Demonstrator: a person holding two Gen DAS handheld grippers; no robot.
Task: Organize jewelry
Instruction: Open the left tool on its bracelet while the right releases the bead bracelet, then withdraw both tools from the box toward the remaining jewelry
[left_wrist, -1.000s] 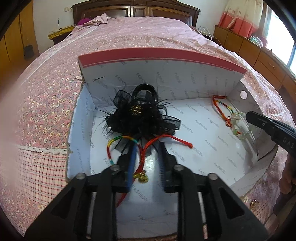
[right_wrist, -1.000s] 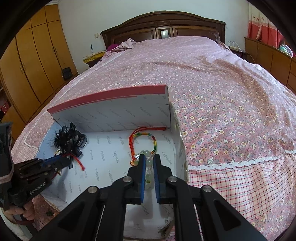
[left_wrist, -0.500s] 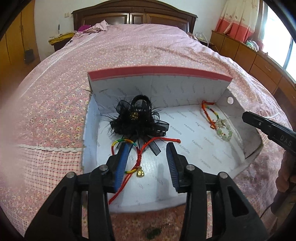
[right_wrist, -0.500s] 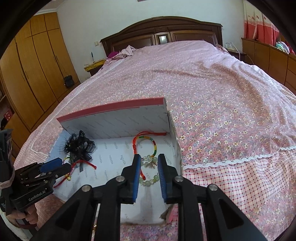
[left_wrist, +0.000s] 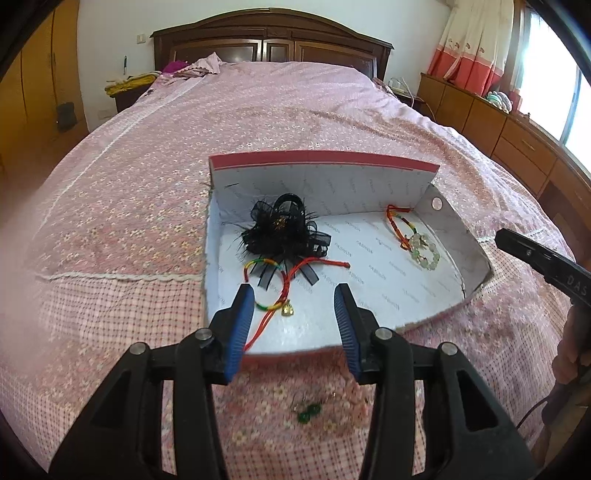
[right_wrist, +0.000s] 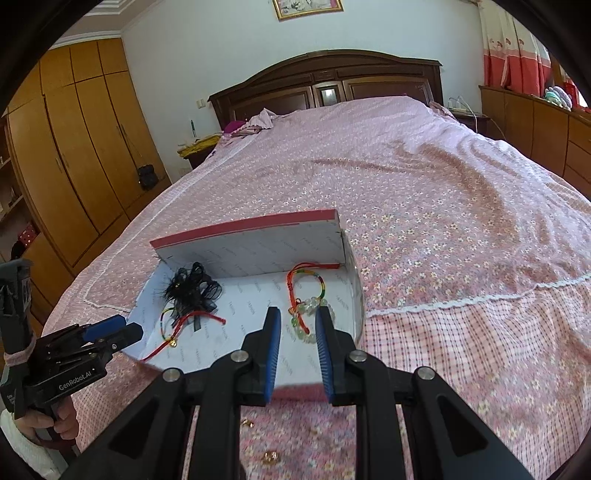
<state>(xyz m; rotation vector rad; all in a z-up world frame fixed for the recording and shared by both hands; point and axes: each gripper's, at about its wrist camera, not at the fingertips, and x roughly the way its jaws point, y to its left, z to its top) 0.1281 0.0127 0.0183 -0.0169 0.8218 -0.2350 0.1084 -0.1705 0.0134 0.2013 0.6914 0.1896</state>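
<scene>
2 claws now wider, withdrawn, empty

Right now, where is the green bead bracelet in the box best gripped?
Judging by its pose, pinch the bead bracelet across the near arc of its ring, coming from above and the box's open front. It lies flat, and its far side tangles with a red cord bracelet.

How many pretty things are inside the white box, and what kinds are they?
Black feather hair clip: 1
Red and rainbow string bracelets: 2
Pale green bead bracelet: 1
Total in the box: 4
A few small pieces also lie on the bedspread in front of the box, too blurred to count.
</scene>
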